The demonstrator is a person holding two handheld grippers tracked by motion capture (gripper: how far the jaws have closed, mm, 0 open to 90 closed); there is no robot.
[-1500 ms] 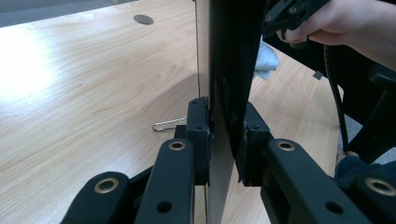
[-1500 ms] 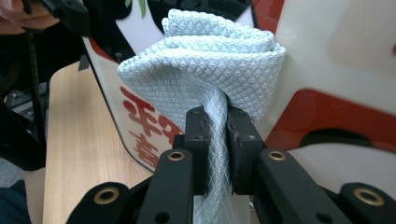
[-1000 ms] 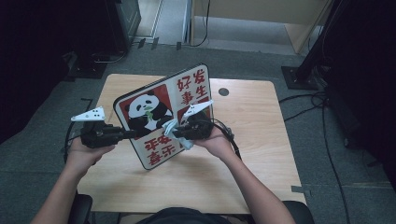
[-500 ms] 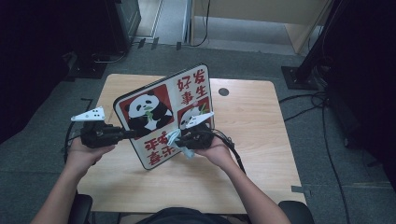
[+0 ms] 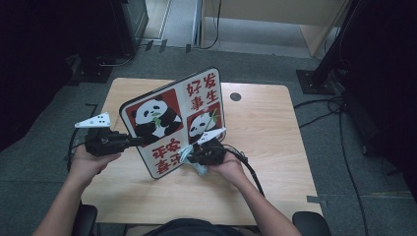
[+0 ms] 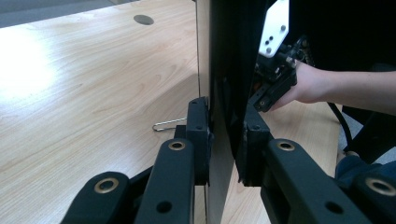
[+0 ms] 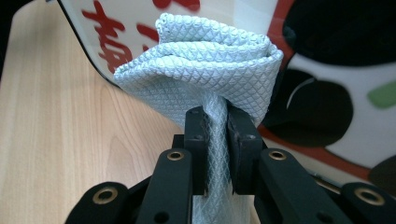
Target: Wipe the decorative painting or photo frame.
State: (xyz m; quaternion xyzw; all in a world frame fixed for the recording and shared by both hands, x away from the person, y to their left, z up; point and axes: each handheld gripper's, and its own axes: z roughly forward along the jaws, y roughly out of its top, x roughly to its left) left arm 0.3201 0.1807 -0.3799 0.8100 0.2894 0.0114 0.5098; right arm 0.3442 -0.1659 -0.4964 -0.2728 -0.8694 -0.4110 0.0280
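While the panda board (image 5: 172,120) is pinched on edge by the left tongs (image 6: 224,140), it could be tipped onto the surface (image 5: 255,123) if the cloth (image 7: 201,60), clamped in the right tongs (image 7: 217,135), is pressed too hard.

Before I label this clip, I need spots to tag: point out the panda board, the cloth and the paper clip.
panda board (image 5: 152,115): high view, on the big panda picture.
cloth (image 7: 205,65): right gripper view, on its bunched top.
paper clip (image 6: 169,124): left gripper view, on its wire loop.

Panda board and wiping cloth

The panda board (image 5: 174,120), red and white with black edging, stands tilted on its lower edge; the folded pale-blue waffle-textured cloth (image 7: 205,70) presses against its printed face at about 5 o'clock.
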